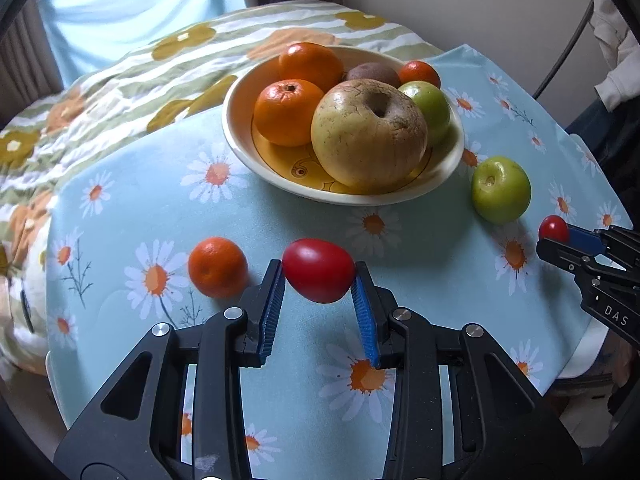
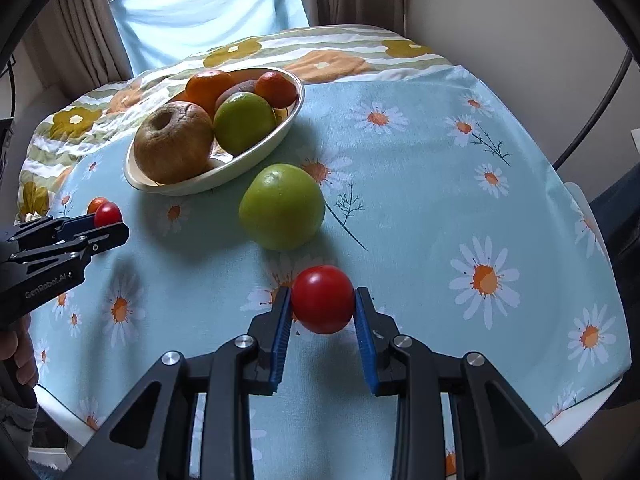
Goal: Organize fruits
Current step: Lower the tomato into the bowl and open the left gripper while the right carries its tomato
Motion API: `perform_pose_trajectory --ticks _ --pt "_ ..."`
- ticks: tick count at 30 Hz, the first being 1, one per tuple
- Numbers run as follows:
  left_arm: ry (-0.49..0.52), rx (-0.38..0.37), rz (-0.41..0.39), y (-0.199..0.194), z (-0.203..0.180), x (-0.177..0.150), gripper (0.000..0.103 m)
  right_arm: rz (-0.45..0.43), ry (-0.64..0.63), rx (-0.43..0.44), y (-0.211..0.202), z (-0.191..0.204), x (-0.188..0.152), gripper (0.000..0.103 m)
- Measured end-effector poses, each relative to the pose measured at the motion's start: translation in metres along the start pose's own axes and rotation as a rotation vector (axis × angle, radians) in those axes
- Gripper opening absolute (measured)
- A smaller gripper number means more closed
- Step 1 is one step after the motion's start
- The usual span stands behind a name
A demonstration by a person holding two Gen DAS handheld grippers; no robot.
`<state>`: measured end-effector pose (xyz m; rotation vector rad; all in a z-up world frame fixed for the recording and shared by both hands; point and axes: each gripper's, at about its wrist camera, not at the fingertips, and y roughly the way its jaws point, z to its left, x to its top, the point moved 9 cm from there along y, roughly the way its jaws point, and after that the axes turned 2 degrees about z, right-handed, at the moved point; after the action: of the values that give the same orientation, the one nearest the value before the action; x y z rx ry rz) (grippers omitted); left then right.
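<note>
We see only a sliver of the kiwi (image 1: 374,73) behind the big apple (image 1: 368,136). In the right wrist view the small mandarin (image 2: 96,203) hides behind a tomato (image 2: 108,214), and the person's hand (image 2: 22,356) runs off the left edge.

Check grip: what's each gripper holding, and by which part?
Left gripper pinches an oval tomato across its sides. Right gripper pinches a round tomato across its middle.

Glossy smooth tomato (image 1: 318,270), matt cloth tablecloth (image 1: 160,208), glazed bowl (image 1: 240,140), rough-skinned apple (image 1: 368,132)
</note>
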<state>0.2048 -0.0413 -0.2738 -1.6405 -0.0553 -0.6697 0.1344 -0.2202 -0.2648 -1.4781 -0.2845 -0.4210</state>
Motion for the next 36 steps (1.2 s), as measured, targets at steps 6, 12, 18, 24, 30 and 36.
perform_pose_trajectory --ticks 6,12,18,24,30,36 --pt "-0.076 0.039 -0.031 -0.029 0.006 0.000 0.039 -0.017 -0.056 0.037 -0.014 0.001 0.012 0.029" --pt "-0.172 0.091 -0.090 -0.060 0.006 0.014 0.039 -0.047 -0.129 0.090 -0.035 0.002 0.031 0.029" --pt "-0.229 0.141 -0.167 -0.090 0.000 0.041 0.039 -0.086 -0.224 0.162 -0.056 0.002 0.060 0.029" --pt "-0.244 0.130 -0.222 -0.101 -0.010 0.074 0.039 -0.116 -0.325 0.210 -0.068 0.007 0.098 0.029" --pt "-0.189 0.100 -0.231 -0.087 -0.015 0.110 0.039 -0.136 -0.336 0.233 -0.064 0.015 0.133 0.029" --pt "-0.122 0.065 -0.186 -0.053 -0.015 0.134 0.039 -0.135 -0.285 0.231 -0.050 0.021 0.156 0.029"
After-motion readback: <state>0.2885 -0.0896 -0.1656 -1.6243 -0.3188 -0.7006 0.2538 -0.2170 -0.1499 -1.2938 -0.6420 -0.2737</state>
